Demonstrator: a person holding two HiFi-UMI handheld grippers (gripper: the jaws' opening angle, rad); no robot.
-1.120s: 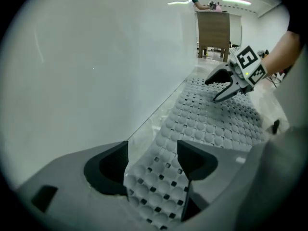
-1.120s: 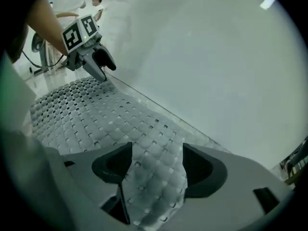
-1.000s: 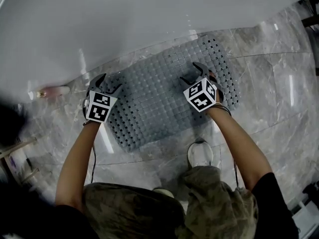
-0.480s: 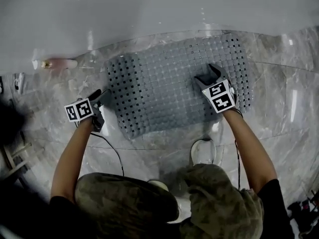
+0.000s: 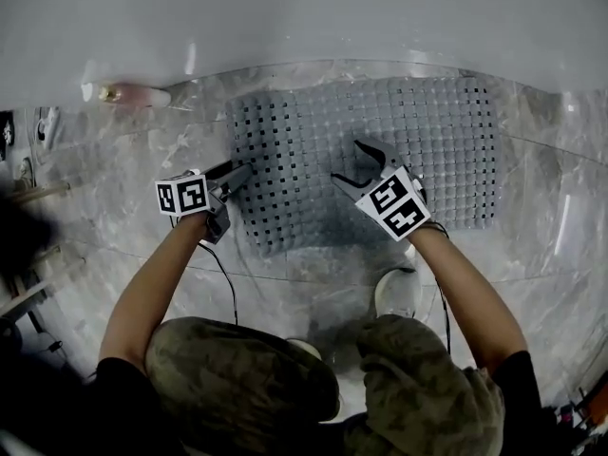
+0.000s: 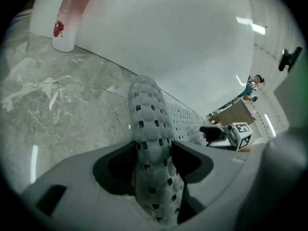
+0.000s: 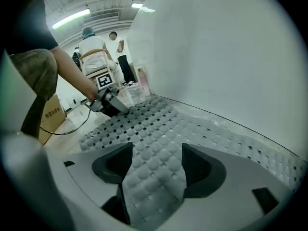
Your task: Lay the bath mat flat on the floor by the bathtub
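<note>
The grey perforated bath mat point(image 5: 399, 141) lies on the marble floor along the white bathtub point(image 5: 285, 17). My left gripper point(image 5: 237, 175) is at the mat's left edge. In the left gripper view that edge point(image 6: 149, 124) runs between the jaws and touches both. These jaws have just been closing on it. My right gripper point(image 5: 347, 161) hangs over the middle of the mat with its jaws spread wide. In the right gripper view the mat point(image 7: 159, 124) shows through the gap, and nothing is gripped.
A pink bottle point(image 5: 133, 94) lies at the foot of the tub, left of the mat. A white shoe point(image 5: 399, 293) stands at the mat's near edge, and a black cable point(image 5: 226, 274) trails from the left gripper. People and a cardboard box point(image 7: 50, 114) are far behind.
My left gripper has moved right from the bare floor to the mat's left edge and rolled over. My right gripper has moved left, from the mat's right part towards its middle.
</note>
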